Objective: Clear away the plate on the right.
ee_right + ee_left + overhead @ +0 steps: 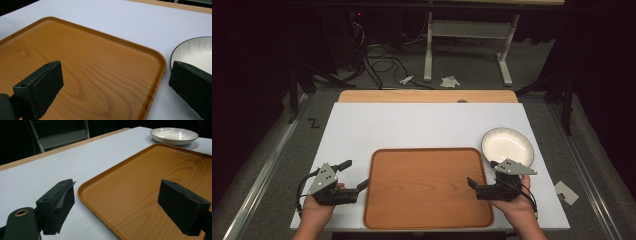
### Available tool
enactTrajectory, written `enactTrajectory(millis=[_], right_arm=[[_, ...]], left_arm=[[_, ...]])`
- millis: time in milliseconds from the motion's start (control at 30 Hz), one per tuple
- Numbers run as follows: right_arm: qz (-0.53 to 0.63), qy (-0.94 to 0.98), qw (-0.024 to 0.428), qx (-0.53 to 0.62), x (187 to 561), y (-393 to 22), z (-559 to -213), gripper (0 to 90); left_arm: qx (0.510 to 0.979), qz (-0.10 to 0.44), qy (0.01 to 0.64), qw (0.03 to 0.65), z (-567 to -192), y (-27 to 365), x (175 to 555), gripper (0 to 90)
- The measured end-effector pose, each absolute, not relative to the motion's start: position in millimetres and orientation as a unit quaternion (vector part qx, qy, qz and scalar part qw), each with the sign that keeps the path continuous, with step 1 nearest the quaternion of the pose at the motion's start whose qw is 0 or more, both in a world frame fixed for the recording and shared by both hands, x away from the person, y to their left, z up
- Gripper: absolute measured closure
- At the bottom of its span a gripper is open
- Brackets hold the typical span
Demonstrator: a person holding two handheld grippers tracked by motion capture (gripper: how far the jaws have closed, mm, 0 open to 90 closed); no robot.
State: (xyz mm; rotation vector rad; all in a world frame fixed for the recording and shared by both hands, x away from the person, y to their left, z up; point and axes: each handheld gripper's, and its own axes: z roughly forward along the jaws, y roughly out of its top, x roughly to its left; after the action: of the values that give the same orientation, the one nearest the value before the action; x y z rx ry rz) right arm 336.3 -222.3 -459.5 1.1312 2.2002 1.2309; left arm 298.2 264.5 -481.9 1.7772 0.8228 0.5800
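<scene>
A white-covered surface (412,125) with a bare wooden strip along its far edge carries two things: a wooden tray (428,187) at the middle of the near edge, and a white bowl (508,146) just beside the tray's far right corner, toward the right edge.

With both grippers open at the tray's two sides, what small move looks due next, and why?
Probably ease both grippers inward and close them on the wooden tray's side rims. The left gripper has open jaws straddling the left rim, and the right gripper stands open over the right edge, one jaw near the white bowl. Neither holds anything, and the tray lies bare on the table.
</scene>
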Motion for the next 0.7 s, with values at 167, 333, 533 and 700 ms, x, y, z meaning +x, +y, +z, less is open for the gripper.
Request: enactTrajectory(millis=[167,333,533,700], right_arm=[[0.448,0.775,0.187,0.405,337.4,-230.8,-461.1,0.0],[0.455,0.769,0.186,0.408,338.8,-233.8,-460.0,0.0],[0.454,0.770,0.186,0.408,339.3,-233.4,-461.0,0.0],[0.453,0.770,0.185,0.410,339.9,-234.8,-461.4,0.0]], left_arm=[[0.744,0.237,0.346,0.520,-483.0,262.2,300.0,14.5],[0.743,0.236,0.347,0.521,-483.0,262.2,299.3,14.5],[0.742,0.238,0.348,0.522,-483.2,262.7,300.0,14.5],[0.743,0.238,0.347,0.520,-483.6,262.3,300.3,14.6]])
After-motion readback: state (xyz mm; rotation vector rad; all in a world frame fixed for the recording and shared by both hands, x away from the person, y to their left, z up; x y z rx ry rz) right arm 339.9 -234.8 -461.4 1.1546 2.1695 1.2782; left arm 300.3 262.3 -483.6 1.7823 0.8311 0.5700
